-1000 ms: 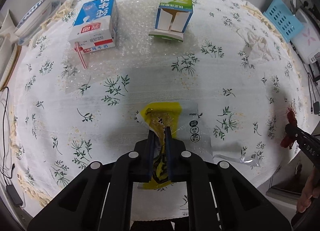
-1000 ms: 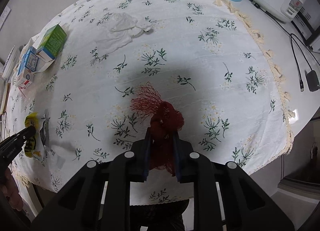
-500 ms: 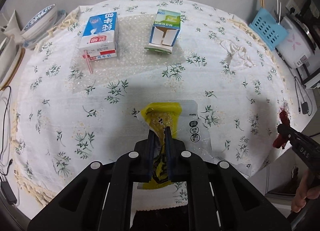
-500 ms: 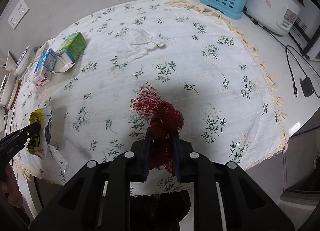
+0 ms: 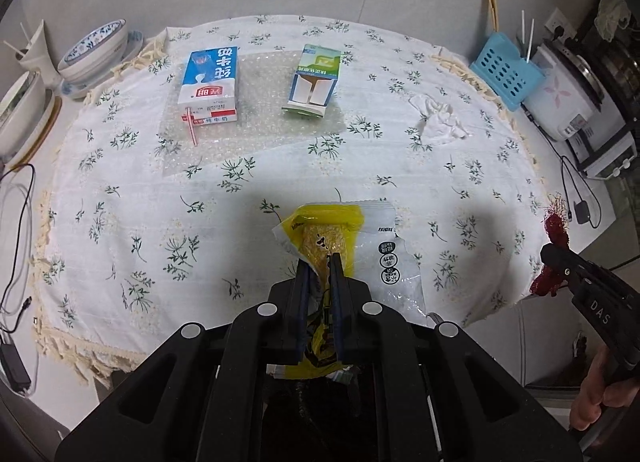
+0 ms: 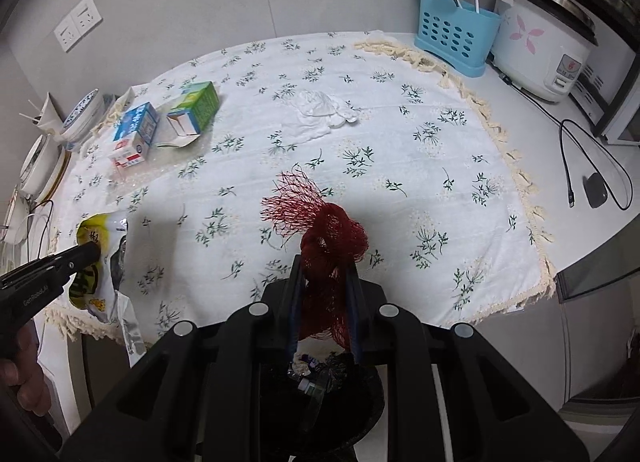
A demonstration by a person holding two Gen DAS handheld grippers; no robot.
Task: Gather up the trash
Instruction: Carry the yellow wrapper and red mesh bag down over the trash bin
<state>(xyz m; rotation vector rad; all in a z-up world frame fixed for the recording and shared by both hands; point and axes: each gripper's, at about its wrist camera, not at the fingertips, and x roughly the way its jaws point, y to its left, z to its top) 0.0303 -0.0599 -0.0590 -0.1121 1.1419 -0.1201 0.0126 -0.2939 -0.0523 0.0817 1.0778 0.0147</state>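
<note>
Both claws loaded, trash held above the worktop's near edge.

The left claw (image 5: 319,262) is clenched on a yellow snack wrapper (image 5: 326,228); the right claw (image 6: 323,262) grips a wad of red mesh netting (image 6: 320,222). Below them sits a dark bin (image 6: 320,382), so the carry-and-drop step seems in hand. Next: release over it, then fetch the blue milk carton (image 5: 211,87), green carton (image 5: 316,80) and crumpled tissue (image 5: 438,122).
</note>
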